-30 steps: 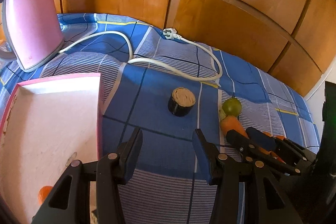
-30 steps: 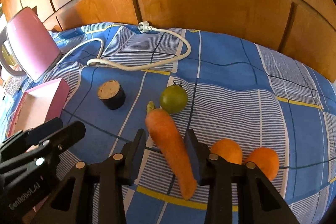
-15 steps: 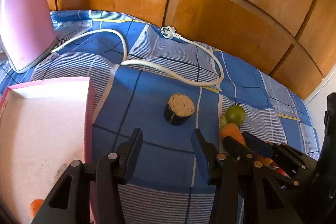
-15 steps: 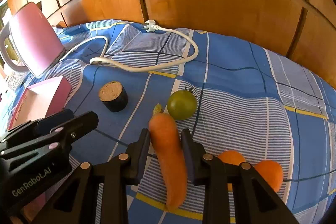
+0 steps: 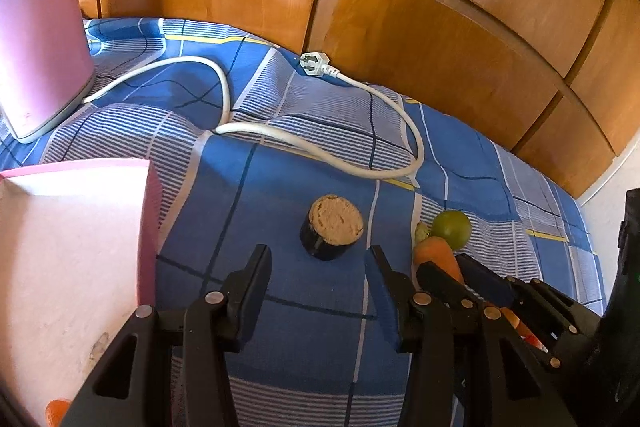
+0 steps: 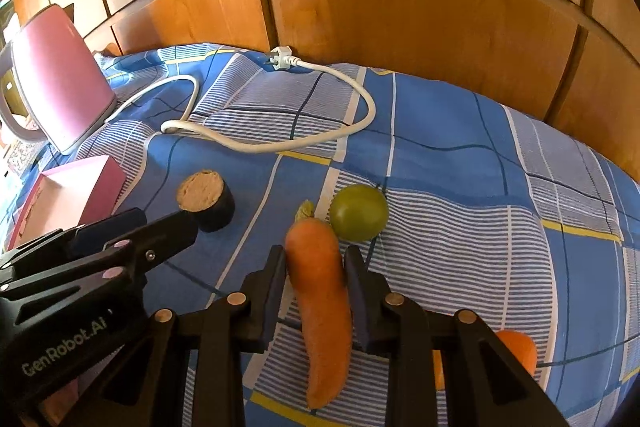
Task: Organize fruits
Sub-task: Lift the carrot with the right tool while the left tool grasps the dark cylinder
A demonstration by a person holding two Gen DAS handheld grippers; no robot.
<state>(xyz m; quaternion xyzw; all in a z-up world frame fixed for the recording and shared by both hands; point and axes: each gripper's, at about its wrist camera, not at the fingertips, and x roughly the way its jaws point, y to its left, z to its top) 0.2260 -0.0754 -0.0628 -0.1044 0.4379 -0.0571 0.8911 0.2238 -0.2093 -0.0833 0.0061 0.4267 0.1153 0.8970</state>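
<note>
My right gripper (image 6: 316, 259) is shut on an orange carrot (image 6: 322, 291), its fingers pressed on both sides; it also shows in the left wrist view (image 5: 438, 257). A green round fruit (image 6: 359, 213) lies just beyond the carrot's top (image 5: 452, 229). Two orange fruits (image 6: 516, 347) lie to the right, partly hidden. My left gripper (image 5: 318, 259) is open and empty, just in front of a dark stump with a beige cut face (image 5: 334, 227). A pink box (image 5: 72, 247) stands at the left, with an orange fruit (image 5: 58, 409) in its near corner.
A pink kettle (image 6: 60, 91) stands at the far left with its white cord and plug (image 6: 280, 143) looped over the blue checked cloth (image 6: 460, 163). A wooden panel wall (image 6: 400, 7) closes the back.
My right gripper has closed in on the carrot and lifted its view slightly. My left gripper has moved forward toward the dark stump, and the pink box has slid left in its view.
</note>
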